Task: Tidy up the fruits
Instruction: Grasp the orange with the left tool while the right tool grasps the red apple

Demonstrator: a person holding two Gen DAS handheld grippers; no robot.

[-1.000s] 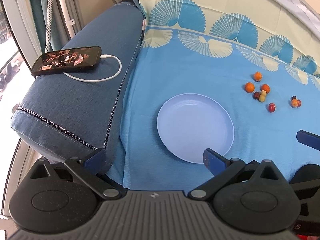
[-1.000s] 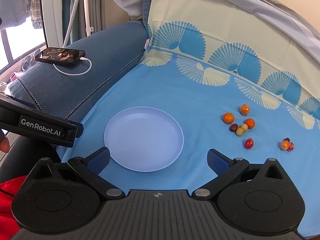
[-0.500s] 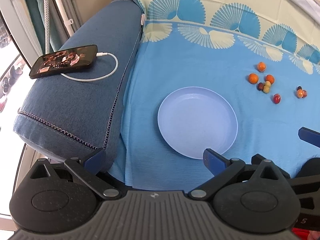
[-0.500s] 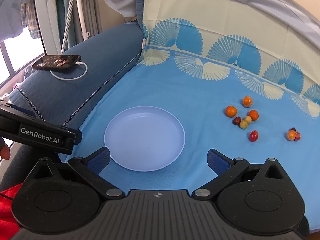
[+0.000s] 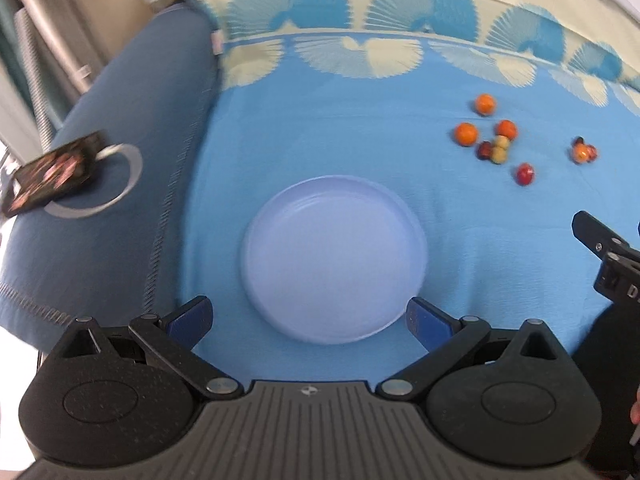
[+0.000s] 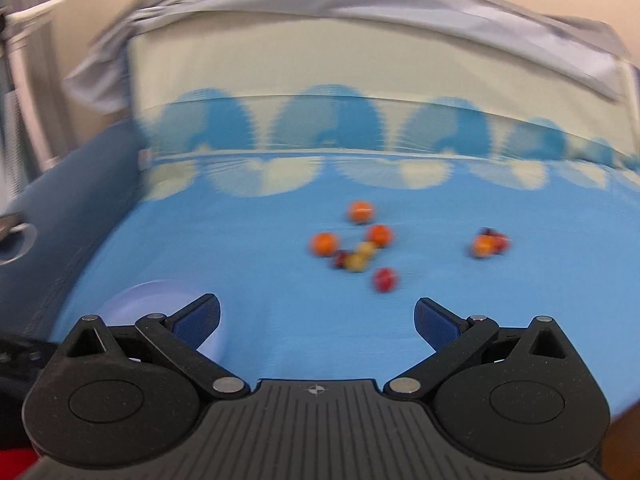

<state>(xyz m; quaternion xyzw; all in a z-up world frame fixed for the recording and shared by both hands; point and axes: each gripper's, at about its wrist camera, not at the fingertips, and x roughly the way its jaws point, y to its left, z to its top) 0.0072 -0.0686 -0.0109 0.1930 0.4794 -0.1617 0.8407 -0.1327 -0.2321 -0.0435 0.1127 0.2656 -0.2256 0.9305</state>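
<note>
A pale blue plate (image 5: 334, 258) lies on the blue cloth, straight ahead of my left gripper (image 5: 310, 316), which is open and holds nothing. Several small fruits (image 5: 494, 140), orange, red, dark and yellowish, sit in a loose cluster to the plate's far right, with a separate little clump of fruits (image 5: 583, 151) further right. In the right wrist view the fruit cluster (image 6: 356, 248) lies ahead of my right gripper (image 6: 318, 316), open and empty, with the plate (image 6: 156, 300) partly behind its left finger. The red fruit (image 6: 385, 279) is nearest.
A dark blue sofa arm (image 5: 112, 184) runs along the left, carrying a phone (image 5: 48, 176) on a white cable. The patterned cloth rises up the backrest (image 6: 360, 72) behind the fruits. The right gripper's body (image 5: 612, 256) shows at the left wrist view's right edge.
Both views are blurred by motion. My right gripper has swung right and forward, so the fruits now lie ahead of it and the plate at its left. My left gripper has shifted toward the plate.
</note>
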